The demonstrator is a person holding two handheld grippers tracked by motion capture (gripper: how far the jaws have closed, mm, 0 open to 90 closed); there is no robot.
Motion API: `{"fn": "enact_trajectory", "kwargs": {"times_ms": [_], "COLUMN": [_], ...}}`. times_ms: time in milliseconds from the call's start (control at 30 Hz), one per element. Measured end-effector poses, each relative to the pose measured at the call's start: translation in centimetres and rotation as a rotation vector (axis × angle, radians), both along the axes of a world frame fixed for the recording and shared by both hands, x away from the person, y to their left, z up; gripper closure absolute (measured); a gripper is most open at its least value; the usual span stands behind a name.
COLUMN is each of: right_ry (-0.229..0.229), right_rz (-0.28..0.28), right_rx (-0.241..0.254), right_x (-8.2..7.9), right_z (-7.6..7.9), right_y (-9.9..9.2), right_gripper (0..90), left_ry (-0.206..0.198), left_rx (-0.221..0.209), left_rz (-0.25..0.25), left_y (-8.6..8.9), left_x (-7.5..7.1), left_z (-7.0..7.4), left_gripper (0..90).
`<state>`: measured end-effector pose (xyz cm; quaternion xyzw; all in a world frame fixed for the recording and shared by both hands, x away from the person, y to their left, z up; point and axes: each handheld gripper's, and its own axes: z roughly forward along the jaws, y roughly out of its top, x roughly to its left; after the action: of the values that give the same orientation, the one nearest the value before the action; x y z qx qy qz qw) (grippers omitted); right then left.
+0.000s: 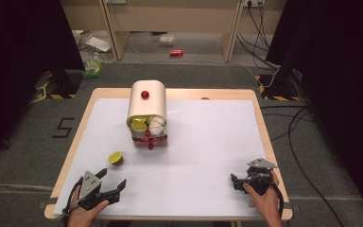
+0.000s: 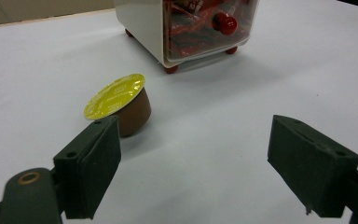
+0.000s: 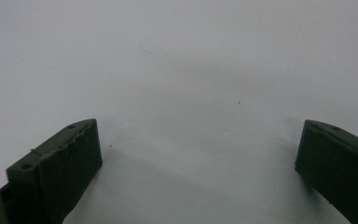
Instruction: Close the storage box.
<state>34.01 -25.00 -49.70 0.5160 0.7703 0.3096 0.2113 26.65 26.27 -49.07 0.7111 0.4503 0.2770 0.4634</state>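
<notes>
Two jaws of the left gripper (image 2: 193, 168) stand wide apart, empty, with the coffee capsule (image 2: 119, 104) at eleven o'clock, tilted on the counter (image 2: 261, 88). Likely light, stiff, thin-foiled: grip its brown sides. The right gripper (image 3: 198, 168) gapes too.

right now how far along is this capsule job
Early on. Already done: the holder stands open with capsules showing under its lid. In hand: nothing is gripped; the left gripper is open and aimed toward the loose yellow-lidded capsule lying tilted on the table. The right gripper sits open, apart. Left: grasping that capsule.
</notes>
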Motion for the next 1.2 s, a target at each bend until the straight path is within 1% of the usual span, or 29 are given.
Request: {"fn": "enact_trajectory", "kwargs": {"times_ms": [100, 333, 667, 767, 1200], "right_ry": [0.000, 0.000, 0.000, 0.000, 0.000], "right_rz": [0.000, 0.000, 0.000, 0.000, 0.000], "right_rx": [0.000, 0.000, 0.000, 0.000, 0.000], "right_x": [0.0, 0.0, 0.0, 0.0, 0.0], "right_z": [0.0, 0.0, 0.0, 0.0, 0.0], "right_y": [0.0, 0.0, 0.0, 0.0, 0.0], "right_gripper": [0.6, 0.5, 0.5, 0.6, 0.5], "left_ry": [0.006, 0.040, 0.066, 0.068, 0.111], "left_rx": [0.003, 0.012, 0.023, 0.024, 0.047], "left_rz": [0.001, -0.001, 0.004, 0.005, 0.022], "left_y": [0.0, 0.1, 0.3, 0.3, 0.8], "left_x": [-0.1, -0.2, -0.4, -0.5, -0.7], "left_z": [-0.1, -0.5, -0.9, -1.0, -1.8], "left_gripper": [17.0, 17.0, 17.0, 17.0, 16.3]}}
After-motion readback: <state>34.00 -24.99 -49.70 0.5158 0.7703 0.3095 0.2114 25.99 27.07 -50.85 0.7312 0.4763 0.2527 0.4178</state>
